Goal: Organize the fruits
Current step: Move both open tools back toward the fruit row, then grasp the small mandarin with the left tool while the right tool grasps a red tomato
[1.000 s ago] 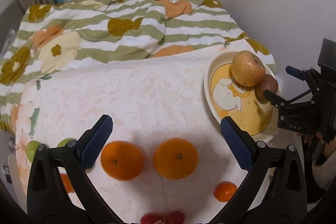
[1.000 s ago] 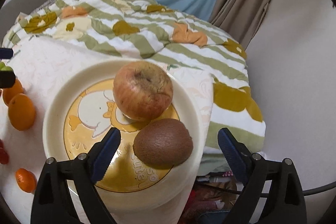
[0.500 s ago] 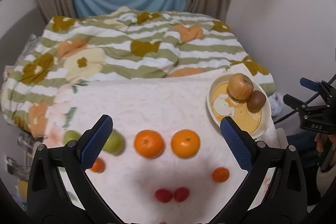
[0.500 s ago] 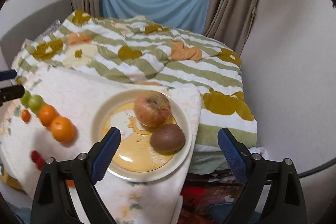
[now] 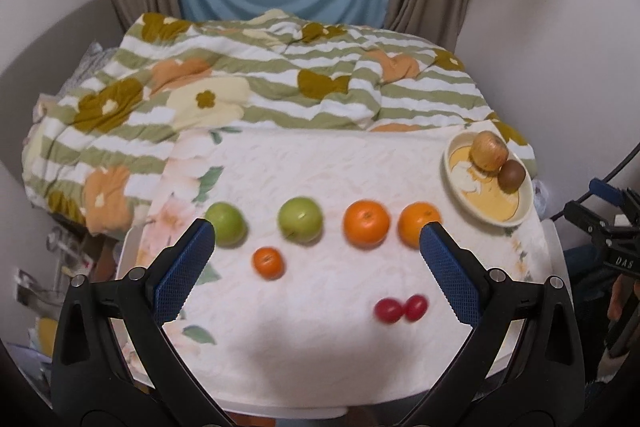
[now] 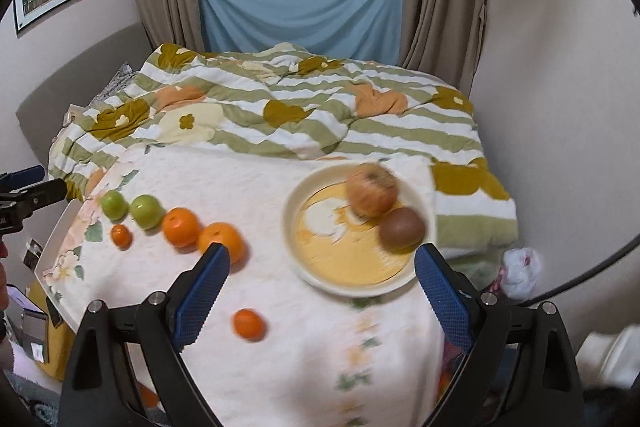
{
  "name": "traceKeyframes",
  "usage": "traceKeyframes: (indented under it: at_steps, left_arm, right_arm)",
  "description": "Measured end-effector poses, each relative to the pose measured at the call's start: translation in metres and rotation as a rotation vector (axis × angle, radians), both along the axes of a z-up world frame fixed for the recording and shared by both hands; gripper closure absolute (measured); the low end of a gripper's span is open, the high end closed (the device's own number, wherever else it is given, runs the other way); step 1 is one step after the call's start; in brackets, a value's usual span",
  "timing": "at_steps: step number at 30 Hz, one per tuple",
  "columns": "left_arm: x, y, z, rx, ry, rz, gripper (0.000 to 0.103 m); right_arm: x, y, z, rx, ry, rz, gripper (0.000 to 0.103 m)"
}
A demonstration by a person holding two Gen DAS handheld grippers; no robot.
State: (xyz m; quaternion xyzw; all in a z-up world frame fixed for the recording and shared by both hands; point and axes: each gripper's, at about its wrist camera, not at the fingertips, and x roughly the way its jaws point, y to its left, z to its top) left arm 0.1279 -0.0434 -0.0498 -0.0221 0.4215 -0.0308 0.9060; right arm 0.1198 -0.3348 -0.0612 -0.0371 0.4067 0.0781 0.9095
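Plate [image 6: 320, 283]: near the right far corner of the tabletop, holding a russet apple [image 6: 372, 190] and a kiwi [image 6: 401, 227], touching each other; likely the collecting spot for the fruit.
Loose fruit: in a row across the middle of the tabletop, two green apples [image 5: 225, 224] [image 5: 300, 219] toward the left edge, then two oranges [image 5: 366, 223] [image 5: 416, 222] toward the plate; apparently sorted by kind and colour.
Small pieces: one mandarin [image 5: 269, 262] just in front of the green apples, another mandarin [image 6: 249, 324] nearer the front edge, two red cherry-like fruits [image 5: 400, 308] touching side by side.
Left gripper [image 5: 316, 267]: blue pads spread wide, nothing between them, held high above the front edge, well clear of the fruit.
Right gripper [image 6: 320, 283]: fingers likewise wide apart and empty, above the plate's near side.
Tablecloth [image 5: 320, 167]: pale floral, soft footing that probably stops round fruit rolling.
Beyond: striped flowered quilt [image 6: 280, 115] behind the far edge.
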Motion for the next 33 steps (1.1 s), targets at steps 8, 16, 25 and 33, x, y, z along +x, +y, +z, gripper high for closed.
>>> traceKeyframes:
  at_steps: [8,16,25,33]
  left_arm:
    - [0.002,0.057,-0.04,-0.017,0.052,-0.092,0.0]
    - [0.017,0.072,-0.088,-0.005,0.09,-0.24,0.0]
    - [0.043,0.058,-0.138,0.018,0.159,-0.394,0.021]
    - [0.057,0.048,-0.162,0.039,0.208,-0.466,0.039]
  right_arm:
    - [-0.023,0.058,-0.03,0.011,0.053,-0.064,0.011]
    - [-0.04,0.096,-0.075,0.021,0.131,-0.16,0.011]
    - [-0.044,0.115,-0.116,0.024,0.187,-0.254,0.017]
    - [-0.039,0.125,-0.132,0.017,0.214,-0.288,0.026]
